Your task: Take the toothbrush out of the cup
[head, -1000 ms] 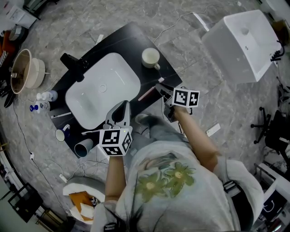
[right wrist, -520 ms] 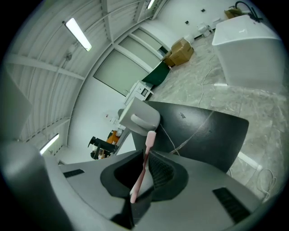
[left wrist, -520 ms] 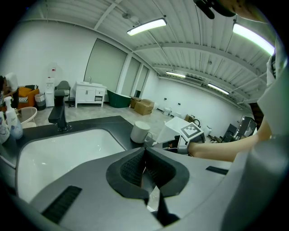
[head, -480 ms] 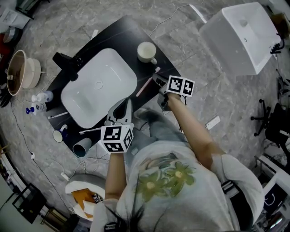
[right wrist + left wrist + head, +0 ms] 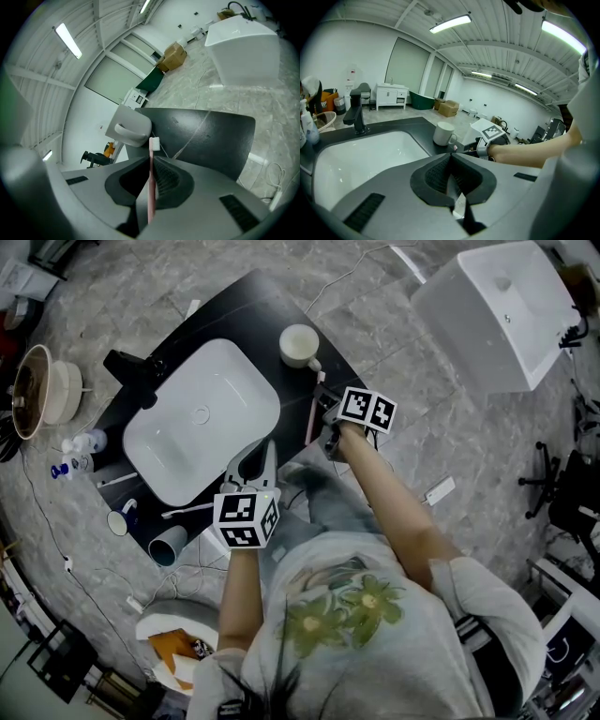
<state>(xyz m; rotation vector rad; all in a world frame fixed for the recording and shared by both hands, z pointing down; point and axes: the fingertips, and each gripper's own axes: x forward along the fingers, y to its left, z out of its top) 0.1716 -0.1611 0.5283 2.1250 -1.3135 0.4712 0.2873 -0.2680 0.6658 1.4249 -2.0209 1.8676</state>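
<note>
a: far left first. what beyond the left gripper [image 5: 451, 158]?
b: ahead of its jaws and off to their left, a black faucet [image 5: 356, 112] upright at the back of a white sink basin [image 5: 361, 150]. straight ahead past the tips, a white cup [image 5: 443, 133] upright on the dark counter [image 5: 412, 124], handle on its right side.
a: and those jaws?
b: closed up, pads pressed together, gripping nothing. hovering above the near rim of the basin.
a: further right?
b: the right gripper [image 5: 151, 161], visible past the left jaws on their right, near the cup. clamped on a pink toothbrush [image 5: 150, 187], pinching it by the handle, with the white bristle head sticking out beyond the tips.
a: in the cup or out of it?
b: out. held clear of the cup, bristles pointing toward it, with the cup just ahead of the right jaws and a little to their left, not touching.
a: anything to the right of that?
b: to the right of the right jaws and well apart, a loose white washbasin [image 5: 239, 44] sitting on the grey floor [image 5: 262, 117].
</note>
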